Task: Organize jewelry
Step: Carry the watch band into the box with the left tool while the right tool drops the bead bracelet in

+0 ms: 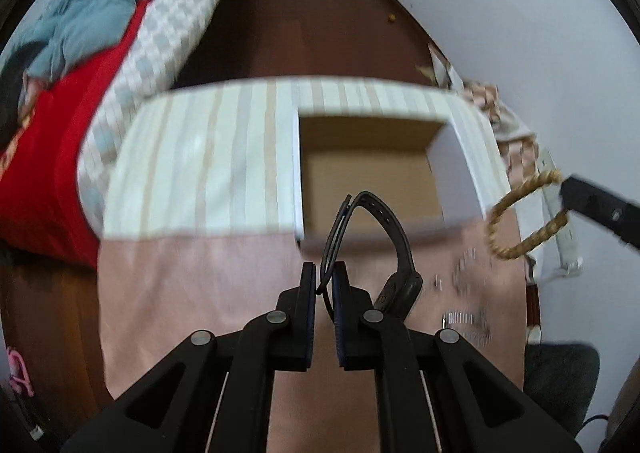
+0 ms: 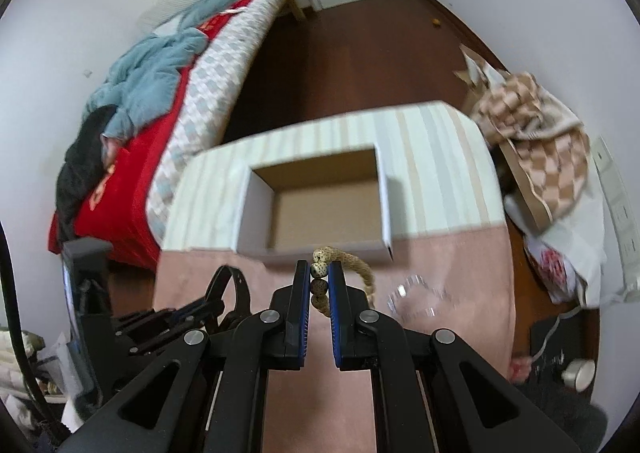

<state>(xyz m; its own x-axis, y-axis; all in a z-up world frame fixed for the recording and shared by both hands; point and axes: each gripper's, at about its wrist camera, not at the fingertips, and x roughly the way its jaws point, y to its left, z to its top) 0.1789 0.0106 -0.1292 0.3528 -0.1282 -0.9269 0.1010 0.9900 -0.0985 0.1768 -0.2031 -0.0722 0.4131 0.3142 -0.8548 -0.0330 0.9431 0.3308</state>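
**Both grippers loaded above the table**

I'm over a pink tablecloth (image 1: 192, 293) with a striped far end; an open cardboard box (image 1: 368, 177) sits mid-frame. Bed with red cover (image 1: 60, 141) upper left, dark wood floor beyond.

Left wrist view: my left gripper (image 1: 324, 273) is clamped on a black watch (image 1: 376, 245), its strap looped up in front of the box. My right gripper (image 2: 320, 273) pinches a tan beaded bracelet (image 2: 352, 259) at the box's near edge. Only the right view shows a clear bracelet (image 2: 416, 297), blurred, lower right on the cloth, and a checked blanket (image 2: 536, 121) at right.
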